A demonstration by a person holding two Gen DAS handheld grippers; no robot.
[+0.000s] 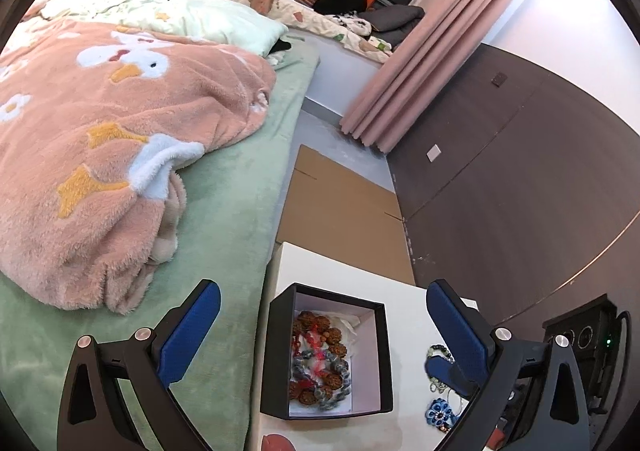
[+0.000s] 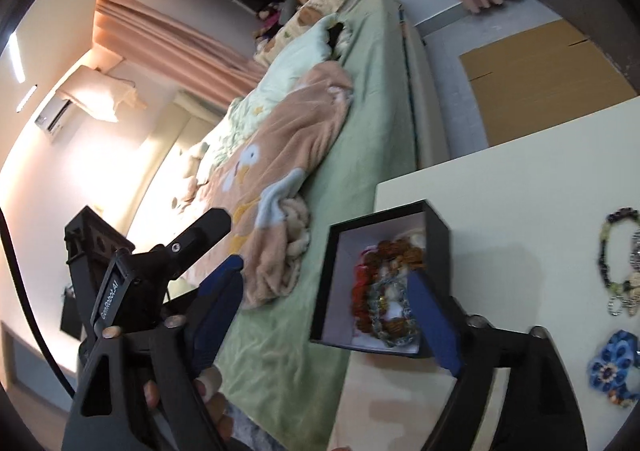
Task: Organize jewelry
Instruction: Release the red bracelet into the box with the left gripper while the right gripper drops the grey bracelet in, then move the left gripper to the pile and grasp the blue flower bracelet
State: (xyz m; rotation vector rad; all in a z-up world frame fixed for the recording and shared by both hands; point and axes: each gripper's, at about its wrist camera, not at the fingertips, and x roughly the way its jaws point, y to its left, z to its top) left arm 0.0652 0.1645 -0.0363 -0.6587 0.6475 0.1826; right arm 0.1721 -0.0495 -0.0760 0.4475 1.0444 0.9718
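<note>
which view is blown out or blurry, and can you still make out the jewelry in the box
Right wrist view: strong warm glare washes out the wall at left, and the black box with its beaded bracelets looks slightly motion-smeared. Left wrist view: even lighting, the bracelets in the box read sharply. Both views bend straight edges toward the rim.

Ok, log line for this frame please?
left hand-held gripper: open, empty | right hand-held gripper: open, empty | black box: open, beaded bracelets inside | blue flower piece, dark bead bracelet: loose on white table
</note>
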